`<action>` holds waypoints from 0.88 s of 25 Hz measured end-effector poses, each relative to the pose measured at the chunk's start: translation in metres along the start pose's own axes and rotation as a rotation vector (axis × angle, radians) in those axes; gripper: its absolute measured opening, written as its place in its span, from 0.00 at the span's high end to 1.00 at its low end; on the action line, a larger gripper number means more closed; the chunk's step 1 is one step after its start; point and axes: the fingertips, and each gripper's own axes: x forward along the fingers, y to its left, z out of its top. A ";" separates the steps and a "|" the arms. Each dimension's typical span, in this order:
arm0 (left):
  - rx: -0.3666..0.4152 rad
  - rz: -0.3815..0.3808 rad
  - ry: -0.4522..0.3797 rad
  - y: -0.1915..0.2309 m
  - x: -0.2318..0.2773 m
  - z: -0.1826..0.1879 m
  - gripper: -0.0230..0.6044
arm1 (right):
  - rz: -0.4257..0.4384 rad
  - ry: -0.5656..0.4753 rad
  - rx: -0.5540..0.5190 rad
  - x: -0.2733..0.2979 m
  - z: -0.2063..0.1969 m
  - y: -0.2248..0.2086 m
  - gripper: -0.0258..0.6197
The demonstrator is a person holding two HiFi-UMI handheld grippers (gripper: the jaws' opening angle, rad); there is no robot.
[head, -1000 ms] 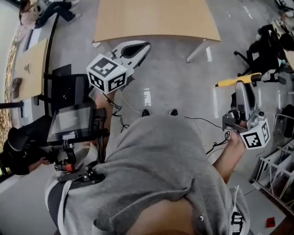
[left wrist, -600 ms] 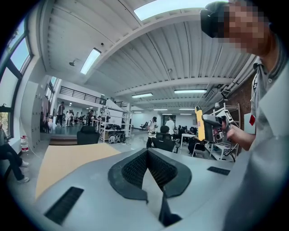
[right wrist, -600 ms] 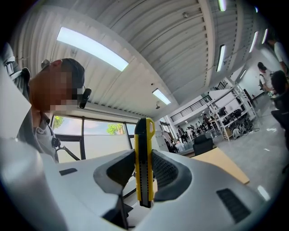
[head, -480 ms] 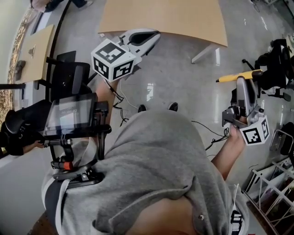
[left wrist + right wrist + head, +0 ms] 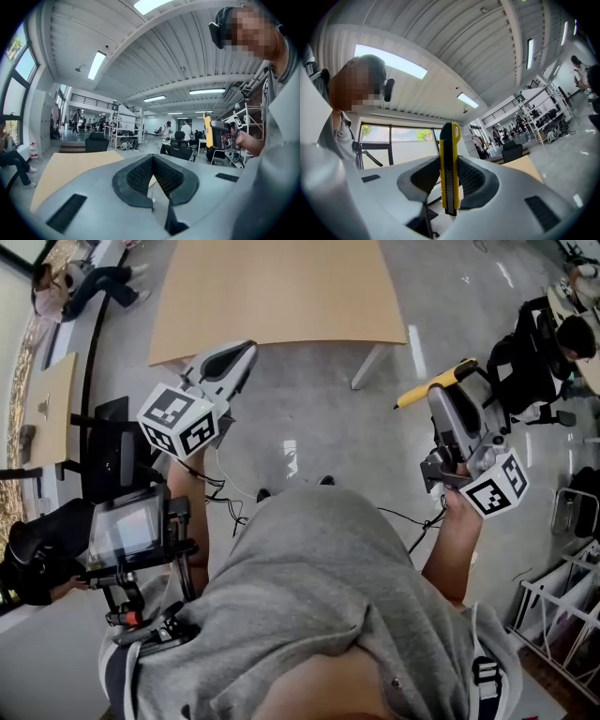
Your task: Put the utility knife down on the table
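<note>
Plainly, the utility knife [image 5: 450, 168] is not on the bench. The right gripper [image 5: 450, 163] has its fingers clamped on the yellow-and-black handle, which stands upright between the pads with its looped end above them. The handle's lower end sinks into the gap between the fingers, and no view shows whether a blade is out.

In the head view the right gripper [image 5: 453, 382] is raised at the person's right side. The utility knife [image 5: 424, 390] sticks out leftward from it over the grey floor [image 5: 319, 399]. It is well apart from the tan bench [image 5: 272, 287], whose far edge is cut off by the top of the frame.

The left gripper [image 5: 153, 159] has its fingers closed to a point, with nothing between them. Seen from the head, the left gripper [image 5: 246, 349] lies with its tips at the bench's near edge, though its height above the bench cannot be judged.

The person's grey sweatshirt [image 5: 328, 596] fills the lower half of the head view and hides the floor beneath it. It also hides both forearms near the body.
</note>
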 end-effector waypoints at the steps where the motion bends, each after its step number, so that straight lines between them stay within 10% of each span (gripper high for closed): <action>1: -0.005 0.014 0.008 -0.013 0.027 0.002 0.95 | 0.005 -0.002 0.012 -0.016 0.011 -0.028 0.77; 5: -0.019 0.065 0.037 -0.048 0.090 0.007 0.95 | 0.022 -0.016 0.041 -0.062 0.041 -0.102 0.78; 22: -0.039 0.097 0.070 -0.032 0.113 -0.002 0.95 | 0.012 -0.009 0.079 -0.048 0.038 -0.149 0.77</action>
